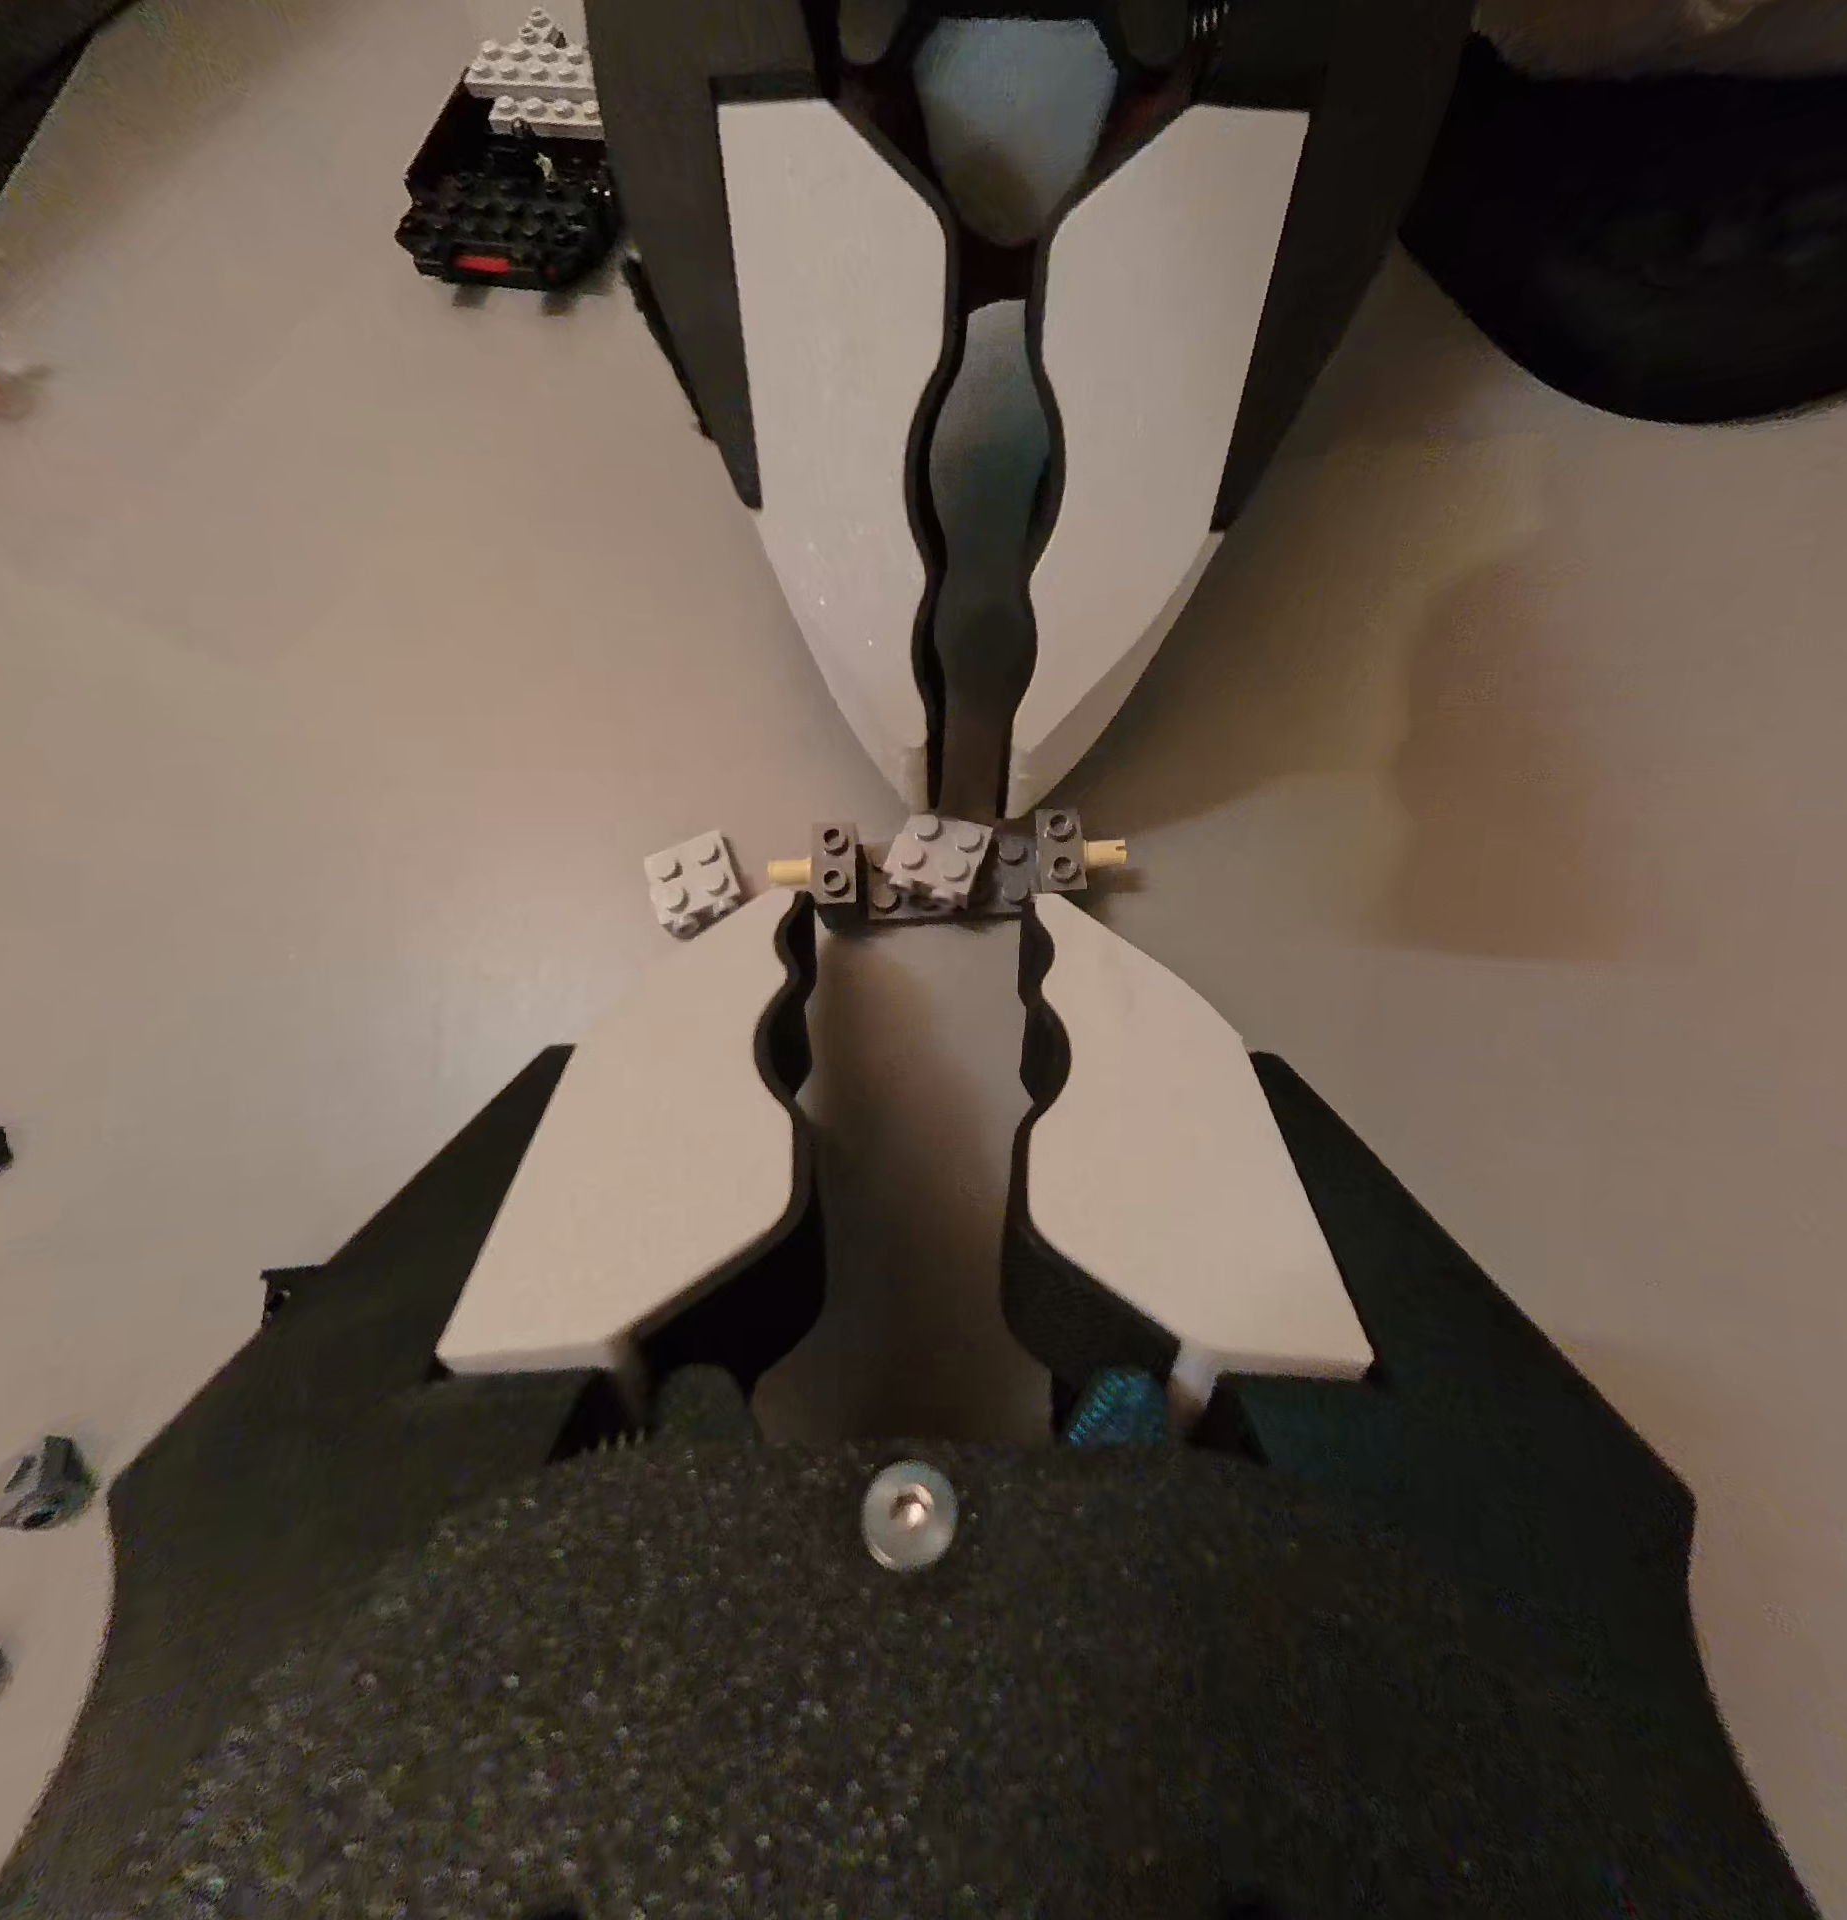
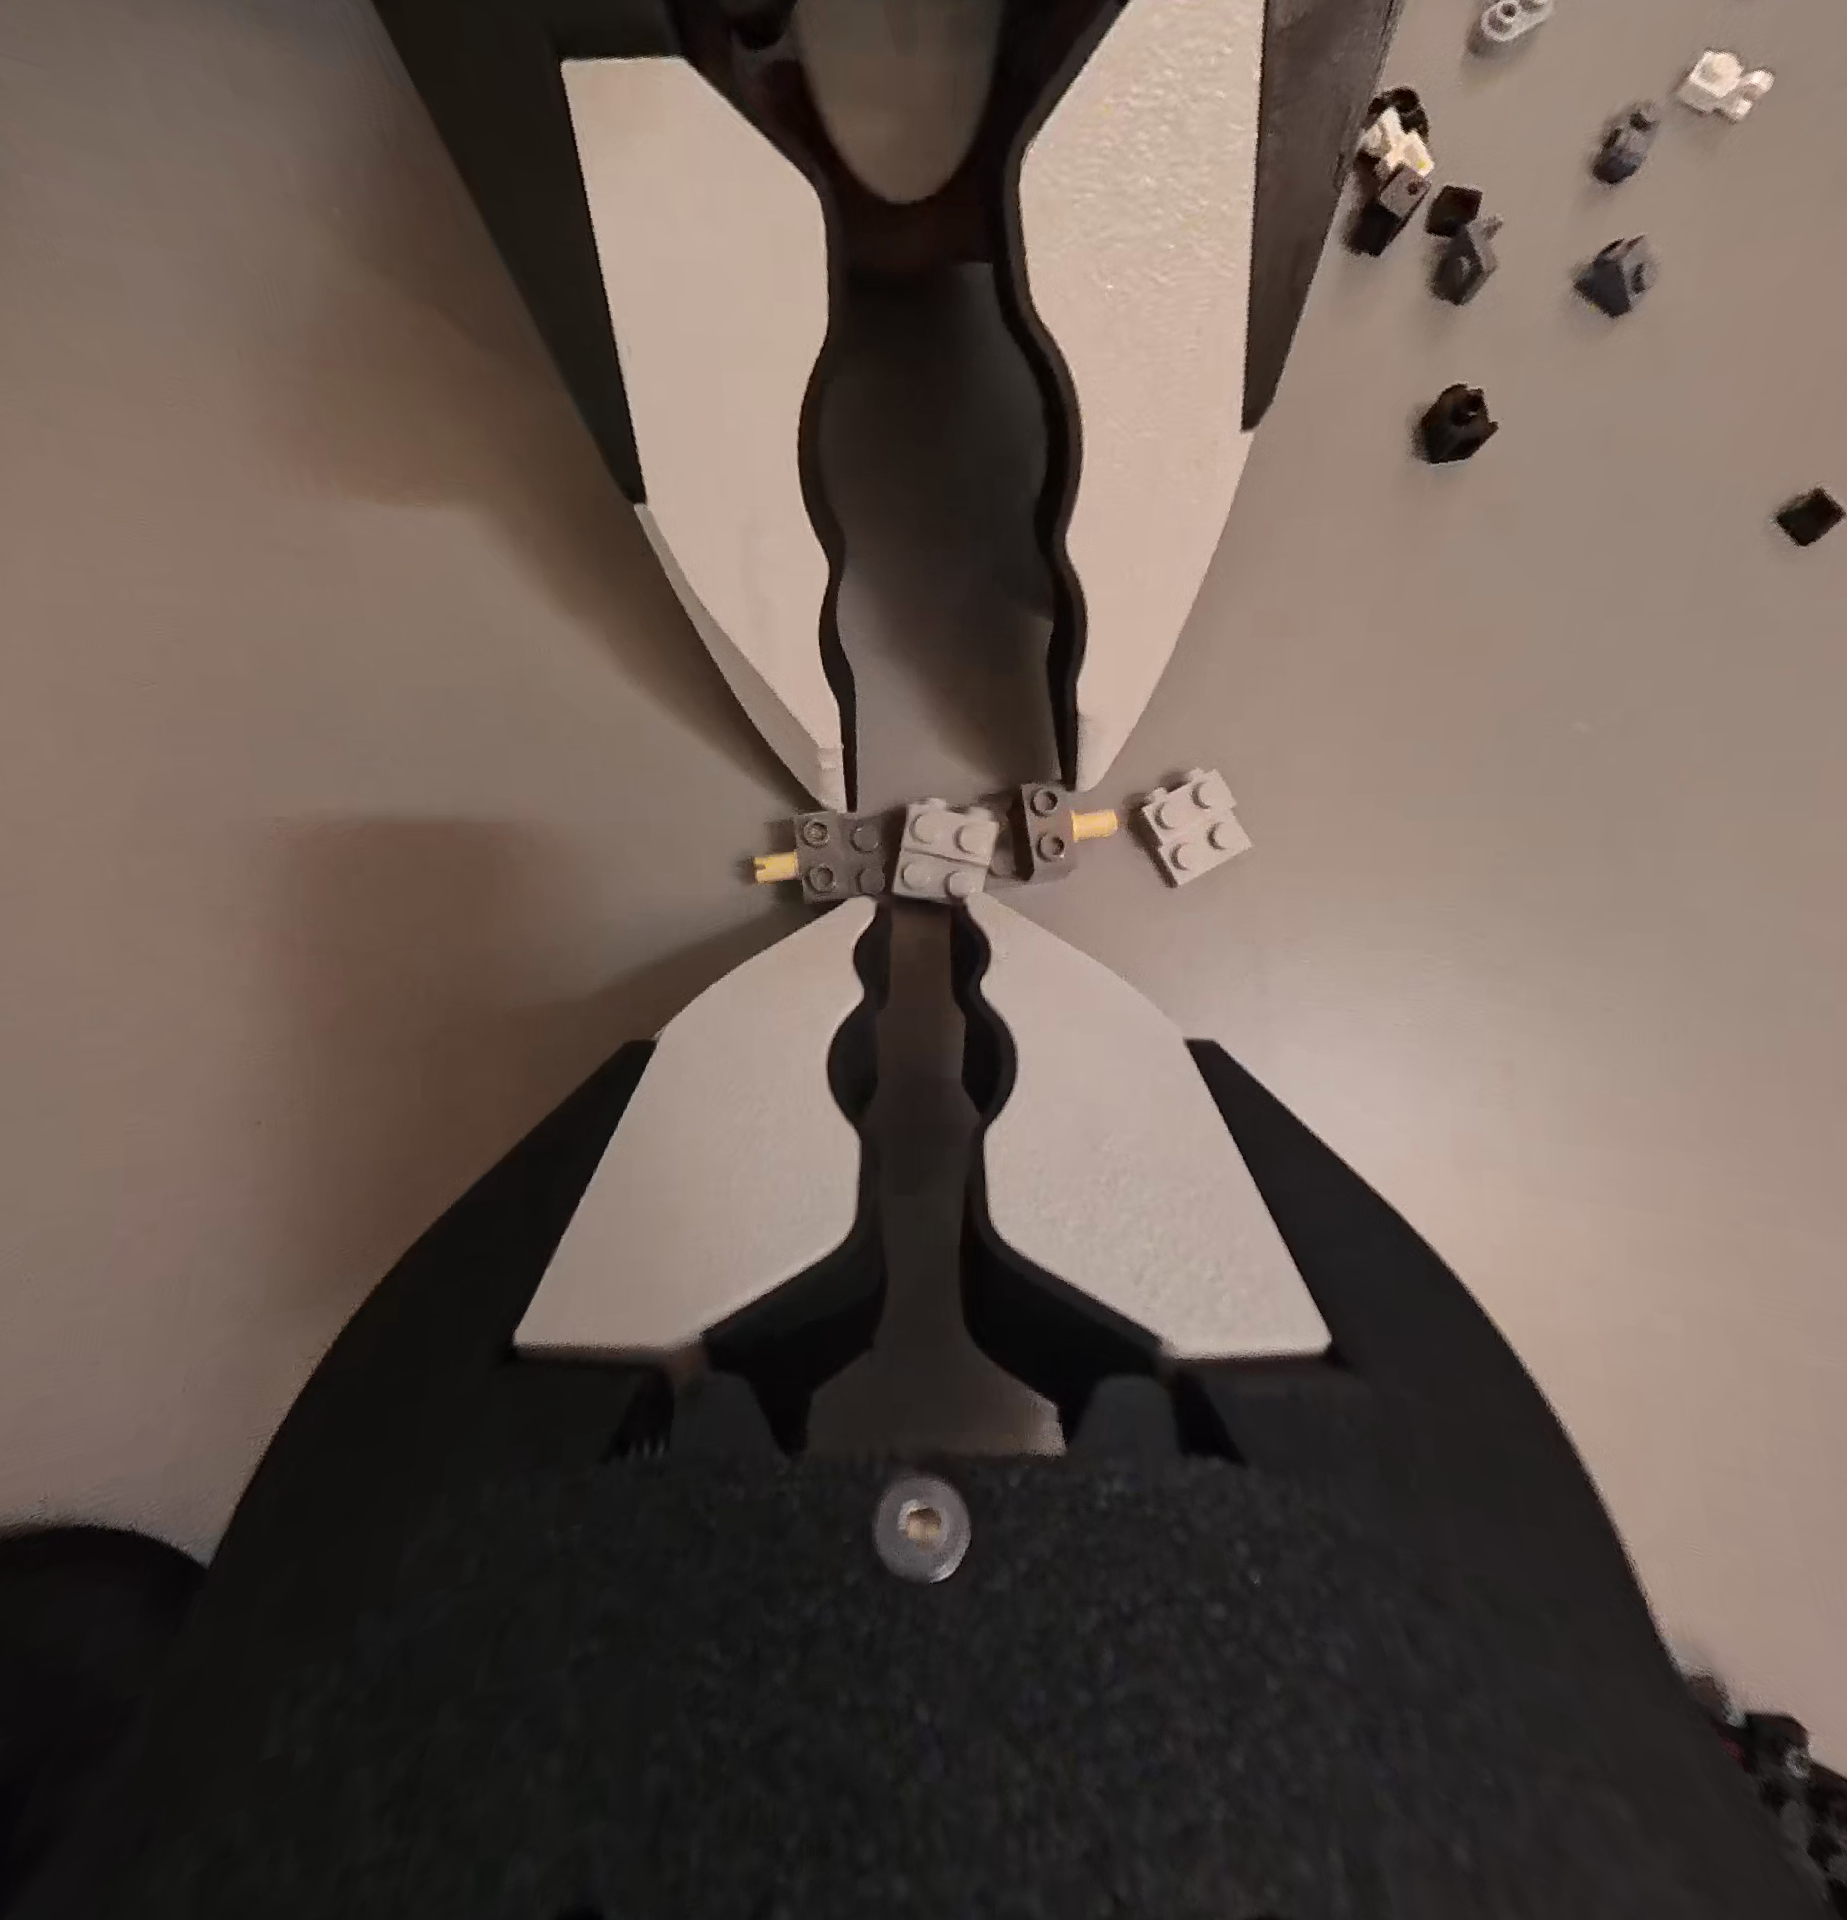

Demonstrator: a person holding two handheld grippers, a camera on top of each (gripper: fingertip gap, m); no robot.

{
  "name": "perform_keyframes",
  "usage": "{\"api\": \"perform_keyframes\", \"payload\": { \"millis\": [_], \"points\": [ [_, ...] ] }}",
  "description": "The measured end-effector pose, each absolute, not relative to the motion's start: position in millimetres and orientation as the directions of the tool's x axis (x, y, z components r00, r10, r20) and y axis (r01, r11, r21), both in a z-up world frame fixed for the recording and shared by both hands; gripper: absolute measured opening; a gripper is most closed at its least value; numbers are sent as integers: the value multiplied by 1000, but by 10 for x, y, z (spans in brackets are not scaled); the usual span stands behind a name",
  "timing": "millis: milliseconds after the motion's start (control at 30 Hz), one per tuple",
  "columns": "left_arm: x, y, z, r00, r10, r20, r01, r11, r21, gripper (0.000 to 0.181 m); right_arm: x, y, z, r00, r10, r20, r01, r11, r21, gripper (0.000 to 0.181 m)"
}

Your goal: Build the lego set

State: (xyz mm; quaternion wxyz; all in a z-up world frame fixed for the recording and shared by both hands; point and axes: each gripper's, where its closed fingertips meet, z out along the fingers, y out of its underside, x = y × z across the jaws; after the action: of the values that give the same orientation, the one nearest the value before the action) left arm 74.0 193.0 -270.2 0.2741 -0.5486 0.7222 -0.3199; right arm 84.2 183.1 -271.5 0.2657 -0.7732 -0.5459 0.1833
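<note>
At frame centre on the grey surface [image 1: 275, 644], the left gripper [image 1: 919, 920] spreads its fingers around a dark grey studded axle assembly [image 1: 950, 868]; the right gripper [image 2: 914, 904], fingers narrowly parted, apparently pinches its light grey square plate [image 2: 945, 850].

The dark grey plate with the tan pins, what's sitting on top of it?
A light grey two-by-two piece sits crooked on the dark grey plate, between two dark bricks. Whether its studs have seated is hidden underneath.

The dark grey axle assembly [image 1: 945, 878] is hemmed in: the left gripper [image 1: 917, 920] and right gripper [image 1: 969, 800] close it off from opposite sides. Just beside one end lies a loose light grey plate [image 1: 693, 881]; beyond the other end the table [image 1: 1521, 831] lies bare.
</note>
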Motion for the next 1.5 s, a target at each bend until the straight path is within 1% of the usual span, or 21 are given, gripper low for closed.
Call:
{"api": "perform_keyframes", "payload": {
  "millis": [267,400,567,667,800,1033,1167,1300,1500],
  "points": [
    [751,1906,-2702,-262,-964,-48,-612,205,-764,34,853,1886,-2706,360,933,18,735,-272,-621,9],
    [754,1920,-2699,-253,-966,-50,-611,200,-766,32,864,1873,-2661,353,935,31,733,-255,-630,11],
    [773,1943,-2694,-244,-968,-60,-609,201,-767,30,893,1918,-2678,362,931,51,734,-251,-632,29],
    [787,1952,-2705,-241,-968,-74,-612,211,-762,29,891,1920,-2724,361,932,18,718,-265,-644,33],
    [794,1954,-2708,-241,-967,-85,-611,219,-761,26,868,1916,-2736,347,938,8,707,-257,-659,32],
    [797,1954,-2707,-241,-967,-87,-609,221,-762,24,850,1918,-2727,343,939,-9,687,-257,-680,25],
    [792,1944,-2708,-249,-965,-86,-608,224,-762,24,845,1926,-2716,344,939,-17,675,-259,-690,25],
    [785,1919,-2715,-265,-960,-87,-607,236,-759,30,830,1936,-2713,345,938,-14,670,-257,-697,25],
    [787,1924,-2713,-261,-961,-86,-607,233,-760,29,830,1942,-2716,343,939,-5,671,-249,-698,23]
  ]
}}
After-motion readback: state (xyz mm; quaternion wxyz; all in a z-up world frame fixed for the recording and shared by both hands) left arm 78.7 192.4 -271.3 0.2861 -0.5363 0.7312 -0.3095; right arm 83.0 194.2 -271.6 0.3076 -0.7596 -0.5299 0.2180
